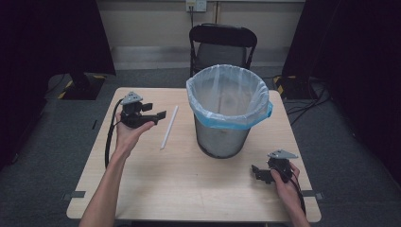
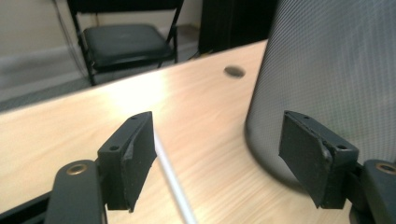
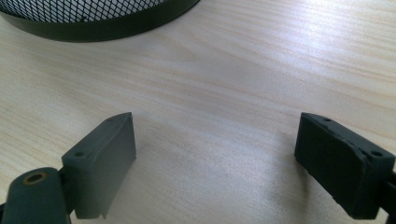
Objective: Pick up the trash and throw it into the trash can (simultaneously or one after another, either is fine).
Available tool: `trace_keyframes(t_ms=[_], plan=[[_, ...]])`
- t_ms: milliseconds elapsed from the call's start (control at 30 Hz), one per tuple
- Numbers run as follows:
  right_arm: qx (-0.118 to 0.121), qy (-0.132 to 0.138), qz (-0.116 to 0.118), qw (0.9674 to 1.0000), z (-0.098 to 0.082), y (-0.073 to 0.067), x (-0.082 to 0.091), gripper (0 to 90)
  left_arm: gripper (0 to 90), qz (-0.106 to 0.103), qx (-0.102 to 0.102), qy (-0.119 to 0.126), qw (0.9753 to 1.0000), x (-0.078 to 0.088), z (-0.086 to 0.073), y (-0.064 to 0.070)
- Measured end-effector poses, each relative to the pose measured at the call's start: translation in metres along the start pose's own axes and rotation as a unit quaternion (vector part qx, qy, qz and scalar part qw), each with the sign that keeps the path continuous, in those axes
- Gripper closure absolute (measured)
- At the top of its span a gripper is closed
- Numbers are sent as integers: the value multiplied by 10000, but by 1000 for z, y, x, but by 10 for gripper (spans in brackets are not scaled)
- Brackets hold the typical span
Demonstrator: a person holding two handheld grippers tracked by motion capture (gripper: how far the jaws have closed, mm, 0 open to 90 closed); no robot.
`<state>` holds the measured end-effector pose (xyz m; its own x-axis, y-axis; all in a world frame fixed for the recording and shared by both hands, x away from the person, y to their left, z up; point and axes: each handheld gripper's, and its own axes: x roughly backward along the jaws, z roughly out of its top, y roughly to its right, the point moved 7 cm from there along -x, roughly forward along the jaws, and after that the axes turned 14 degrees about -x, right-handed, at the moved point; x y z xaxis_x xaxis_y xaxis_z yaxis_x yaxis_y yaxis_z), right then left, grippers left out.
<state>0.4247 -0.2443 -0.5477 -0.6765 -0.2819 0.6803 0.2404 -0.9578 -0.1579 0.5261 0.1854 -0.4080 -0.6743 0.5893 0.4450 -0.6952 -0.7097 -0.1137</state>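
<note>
1. The left gripper [image 2: 217, 158] hangs low over the table [image 1: 189, 179], jaws spread wide with nothing pinched.
2. The white straw [image 2: 170, 179] lies flat between them, just inside one jaw.
3. To grip well, centre the jaws across its width before pinching.
4. Its long axis runs away from the gripper, alongside the mesh bin [image 2: 336, 70].
5. The right gripper [image 3: 215, 163] rests spread, empty.

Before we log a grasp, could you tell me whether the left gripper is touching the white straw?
Apart: in the left gripper view, the straw lies on the table between the left gripper's open jaws, with wood visible beside it.
</note>
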Motion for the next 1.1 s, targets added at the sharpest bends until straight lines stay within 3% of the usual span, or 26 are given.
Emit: trace_keyframes(t_ms=[133,200,233,333,400,500,533,633,700,767,800,867,1000,1100], plan=[[0,-1,0,10000,0,0,0,117,298,55,63,-320,9995,-7,-21,1],[-1,0,-1,10000,0,0,0,117,301,16,21,-428,9991,-10,-26,2],[0,0,1,10000,0,0,0,117,320,123,-71,-573,9983,-13,-33,2],[0,0,0,10000,0,0,0,117,318,72,12,-707,9975,-16,-41,4],[1,0,1,10000,0,0,0,117,323,-35,49,-969,9953,-23,-53,7],[-1,0,1,10000,0,0,0,117,307,-37,193,-921,9956,-28,-61,9],[0,0,1,10000,0,0,0,117,316,-120,276,-930,9952,-29,-63,10],[0,0,1,10000,0,0,0,117,307,-264,272,-1175,9923,-37,-76,14],[0,1,0,10000,0,0,0,117,305,-241,371,-1114,9928,-40,-82,14],[0,0,1,10000,0,0,0,117,273,-375,467,-1124,9919,-43,-90,16],[0,0,1,10000,0,0,0,117,236,-375,467,-1124,9919,-43,-90,16],[0,1,1,10000,0,0,0,117,214,-388,419,-1328,9895,-48,-99,19],[0,0,1,10000,0,0,0,117,194,-293,314,-1373,9896,-53,-106,22],[-1,0,0,10000,0,0,0,117,194,-171,173,-1532,9879,-58,-115,23]])
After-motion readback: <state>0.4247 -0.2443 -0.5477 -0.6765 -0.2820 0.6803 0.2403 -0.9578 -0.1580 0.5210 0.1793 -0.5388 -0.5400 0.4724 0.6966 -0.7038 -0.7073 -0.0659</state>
